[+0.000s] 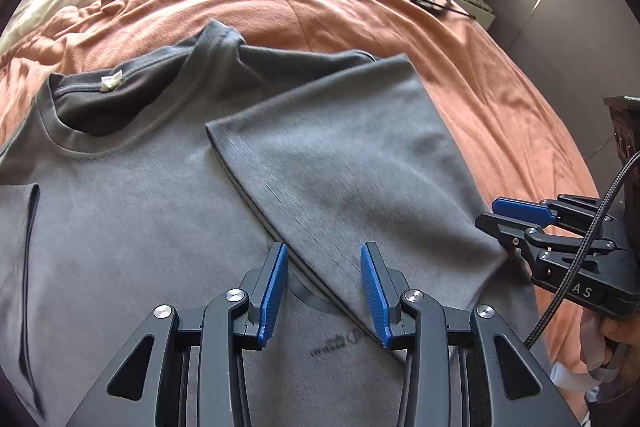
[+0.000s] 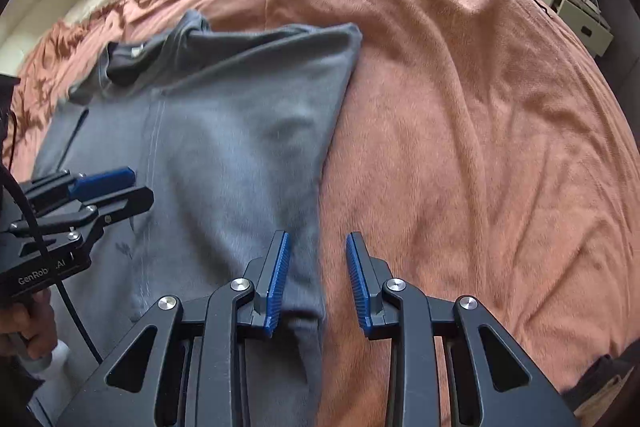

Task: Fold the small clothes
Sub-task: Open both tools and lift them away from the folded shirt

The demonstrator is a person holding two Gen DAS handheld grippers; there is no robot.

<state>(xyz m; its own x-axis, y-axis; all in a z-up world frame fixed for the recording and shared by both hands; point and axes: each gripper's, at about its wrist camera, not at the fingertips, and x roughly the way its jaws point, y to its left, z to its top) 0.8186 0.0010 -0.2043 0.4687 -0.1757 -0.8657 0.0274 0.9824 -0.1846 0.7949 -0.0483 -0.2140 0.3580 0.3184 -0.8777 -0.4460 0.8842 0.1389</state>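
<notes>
Grey T-shirt [image 1: 140, 211] flat on blanket [image 1: 360, 15], collar pointing away, sleeve [image 1: 340, 155] folded inward.

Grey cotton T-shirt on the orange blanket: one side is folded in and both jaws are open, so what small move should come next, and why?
Probably take the left gripper across to the unfolded sleeve and grasp it. The grey cotton T-shirt has its right side panel lying folded over the body, while the other sleeve lies spread out. The right gripper is open at the folded edge, holding nothing.
</notes>
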